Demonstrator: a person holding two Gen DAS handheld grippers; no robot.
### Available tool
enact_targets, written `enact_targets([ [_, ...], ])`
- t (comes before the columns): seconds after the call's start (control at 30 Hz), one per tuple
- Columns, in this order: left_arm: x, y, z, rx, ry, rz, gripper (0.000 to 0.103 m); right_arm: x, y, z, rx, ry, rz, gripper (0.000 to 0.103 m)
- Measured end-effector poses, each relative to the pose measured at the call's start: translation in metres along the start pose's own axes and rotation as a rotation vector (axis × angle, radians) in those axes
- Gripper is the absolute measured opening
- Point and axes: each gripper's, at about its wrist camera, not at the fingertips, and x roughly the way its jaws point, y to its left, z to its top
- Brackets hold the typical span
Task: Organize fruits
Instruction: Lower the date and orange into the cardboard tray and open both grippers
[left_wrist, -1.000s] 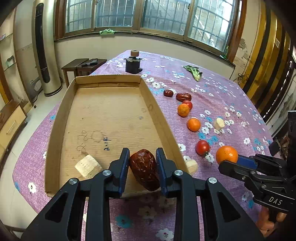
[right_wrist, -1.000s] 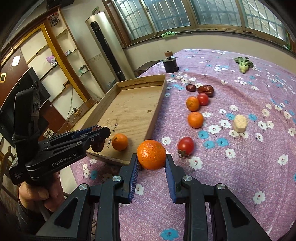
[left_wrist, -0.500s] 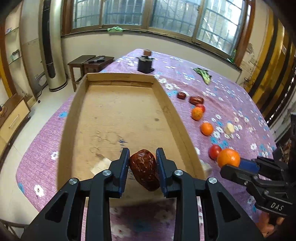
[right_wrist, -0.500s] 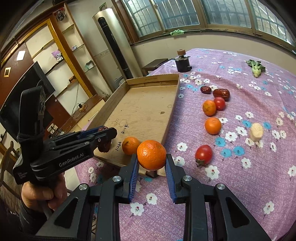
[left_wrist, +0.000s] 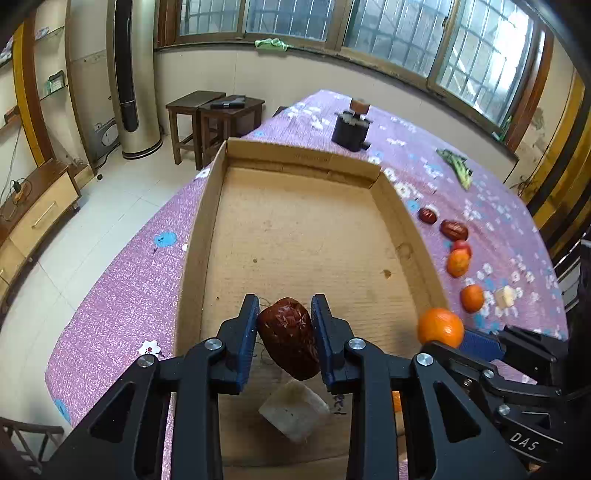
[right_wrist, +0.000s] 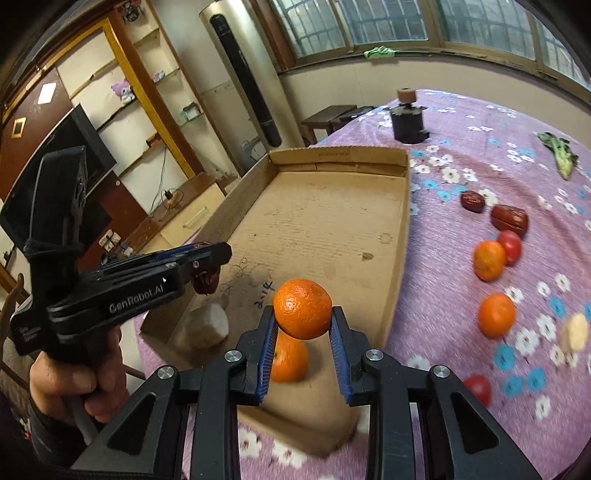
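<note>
My left gripper (left_wrist: 284, 334) is shut on a wrinkled red date (left_wrist: 290, 338) and holds it above the near end of the cardboard tray (left_wrist: 207, 206). My right gripper (right_wrist: 303, 328) is shut on an orange (right_wrist: 302, 308), held above the tray's (right_wrist: 400, 236) near right corner. The orange also shows in the left wrist view (left_wrist: 440, 328). In the tray lie a pale chunk (left_wrist: 293, 410) and a second orange (right_wrist: 290, 360). On the purple cloth to the right lie two dates (right_wrist: 509, 218), oranges (right_wrist: 489, 258) and tomatoes (right_wrist: 511, 246).
A black holder (left_wrist: 350, 127) stands beyond the tray's far end. A green vegetable (left_wrist: 458, 168) lies at the far right. A pale piece (right_wrist: 574, 332) and a tomato (right_wrist: 478, 387) lie on the cloth near the right gripper. The table edge drops to the floor on the left.
Both grippers have moved forward and up over the tray's near end, each still holding its fruit. The pale chunk and the tray orange now lie beneath them.
</note>
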Motion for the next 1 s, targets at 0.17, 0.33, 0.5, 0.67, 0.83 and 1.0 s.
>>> enact_targets([
  [0.17,0.013,-0.003,-0.003,0.016,0.037,0.018,0.027,0.022,0.004,0.006,-0.033,0.048,-0.024,0.028],
  [0.33,0.021,-0.006,-0.006,0.029,0.062,0.040,0.027,0.035,0.005,0.006,-0.050,0.080,-0.050,0.029],
  [0.5,0.022,-0.006,-0.010,0.022,0.073,0.062,0.027,0.040,0.004,0.005,-0.061,0.092,-0.072,0.032],
  [0.67,0.009,-0.004,-0.011,0.011,0.039,0.073,0.040,0.033,0.005,0.003,-0.063,0.080,-0.076,0.034],
  [0.83,-0.007,-0.002,-0.011,-0.009,0.001,0.067,0.041,0.009,0.006,-0.002,-0.053,0.035,-0.055,0.036],
  [1.0,-0.021,-0.006,-0.015,-0.016,-0.013,0.044,0.041,-0.032,-0.002,-0.012,-0.017,-0.040,-0.046,0.038],
])
